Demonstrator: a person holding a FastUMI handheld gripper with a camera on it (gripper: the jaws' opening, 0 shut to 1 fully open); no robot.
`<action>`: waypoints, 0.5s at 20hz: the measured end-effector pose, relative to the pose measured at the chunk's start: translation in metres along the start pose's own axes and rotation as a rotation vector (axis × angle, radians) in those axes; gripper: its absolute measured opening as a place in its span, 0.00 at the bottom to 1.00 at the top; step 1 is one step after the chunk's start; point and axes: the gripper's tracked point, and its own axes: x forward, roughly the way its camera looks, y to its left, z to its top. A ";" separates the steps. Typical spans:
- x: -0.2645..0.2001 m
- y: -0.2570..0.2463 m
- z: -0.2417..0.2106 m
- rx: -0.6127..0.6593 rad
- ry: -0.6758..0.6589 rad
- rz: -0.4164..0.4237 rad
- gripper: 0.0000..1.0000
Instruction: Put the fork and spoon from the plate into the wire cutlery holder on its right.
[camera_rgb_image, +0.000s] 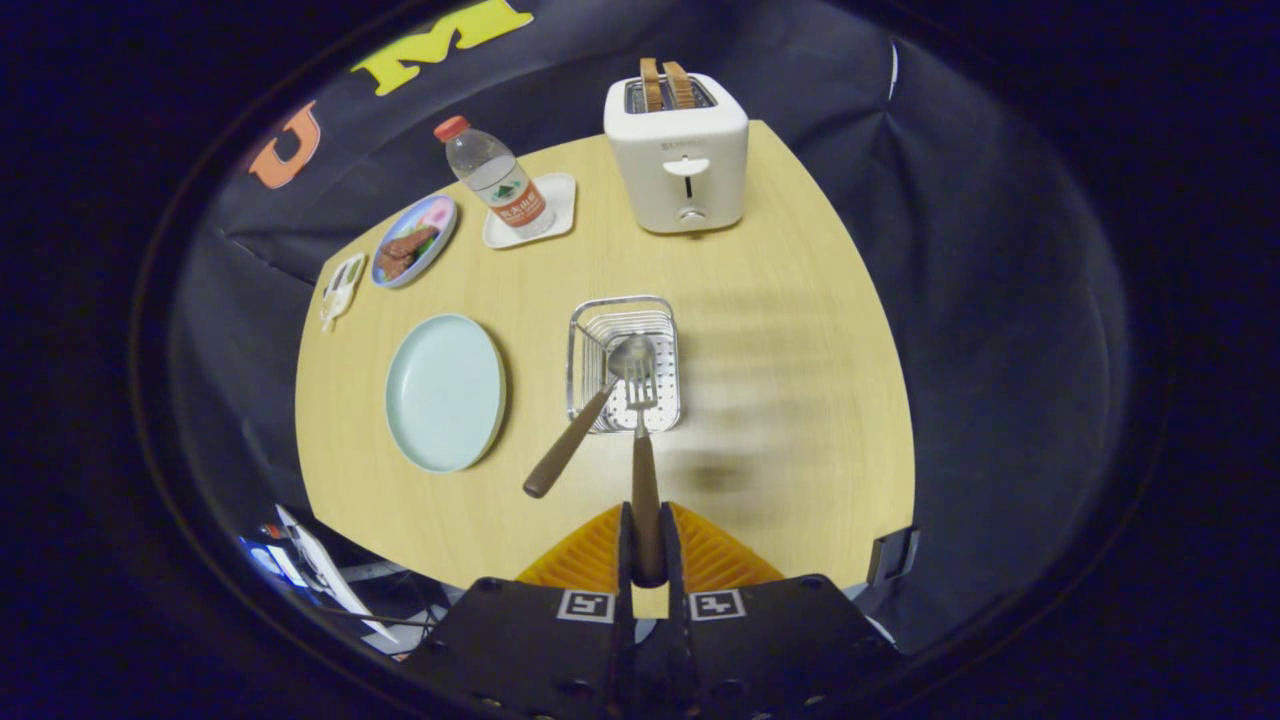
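- The claw (647, 545) gripped the fork (642, 440) by its brown handle, both fingers pressing.
- Fork tines hung over the wire cutlery holder (624, 363), beside the spoon (585, 420) already leaning inside.
- Best lowered straight down, clear of the spoon, before releasing.
- The plate (445, 392) lay bare on the bench (780, 400).

Even overhead light brightens the tabletop (800, 330), streaky motion blur smears its right side, and fisheye distortion bends the dim edges.
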 end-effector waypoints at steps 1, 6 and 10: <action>0.001 0.002 0.001 0.004 -0.007 0.007 0.14; -0.005 0.010 0.013 0.017 -0.066 0.030 0.35; -0.013 0.013 0.026 0.015 -0.152 0.016 0.65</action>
